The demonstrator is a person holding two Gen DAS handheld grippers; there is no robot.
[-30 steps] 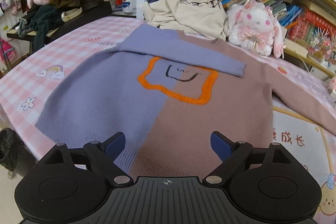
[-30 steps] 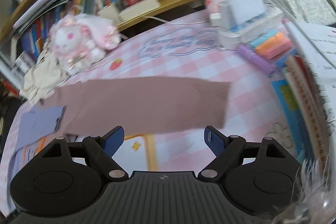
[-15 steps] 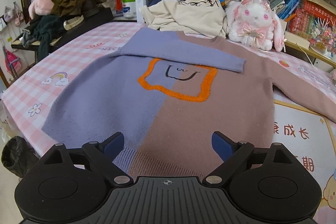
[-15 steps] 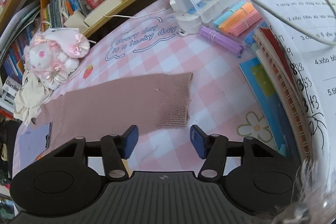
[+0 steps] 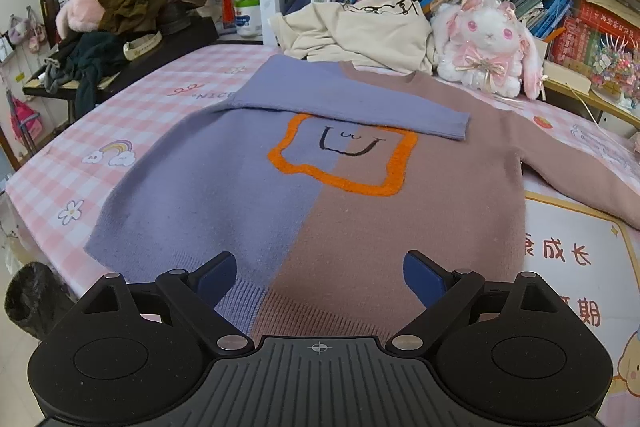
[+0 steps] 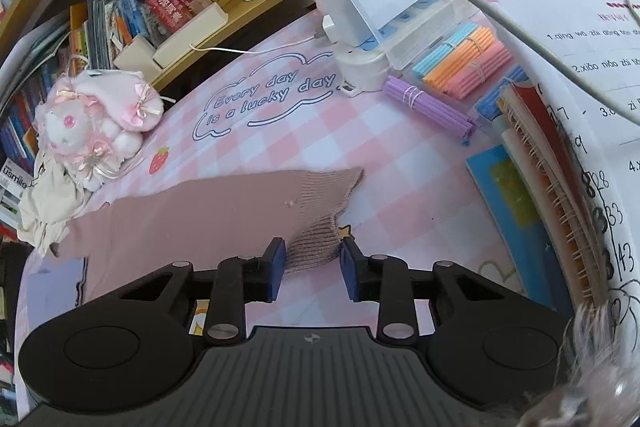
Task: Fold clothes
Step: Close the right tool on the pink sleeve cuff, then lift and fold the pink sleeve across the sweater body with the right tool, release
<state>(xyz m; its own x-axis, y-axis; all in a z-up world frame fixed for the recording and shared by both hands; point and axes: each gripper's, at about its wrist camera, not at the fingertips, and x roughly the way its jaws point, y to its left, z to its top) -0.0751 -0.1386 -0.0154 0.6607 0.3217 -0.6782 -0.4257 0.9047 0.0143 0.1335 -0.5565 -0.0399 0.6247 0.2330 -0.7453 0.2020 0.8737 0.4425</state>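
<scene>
R gripper pinching brown sleeve cuff (grip deep, carry across sweater); L gripper hanging wide, holding nothing.

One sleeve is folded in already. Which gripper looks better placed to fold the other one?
The right gripper: its fingers bracket the brown sleeve's cuff. The left gripper hovers open over the sweater's hem, away from that sleeve.

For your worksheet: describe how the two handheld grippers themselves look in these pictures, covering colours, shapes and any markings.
Both look alike. The left gripper and right gripper each have a black ribbed body with a small white crosshair mark at its centre, two round black discs at the sides, black angular linkage arms with silver pivot screws, and blue pads on the fingers. No cables, hands or sleeves are visible on either.
</scene>
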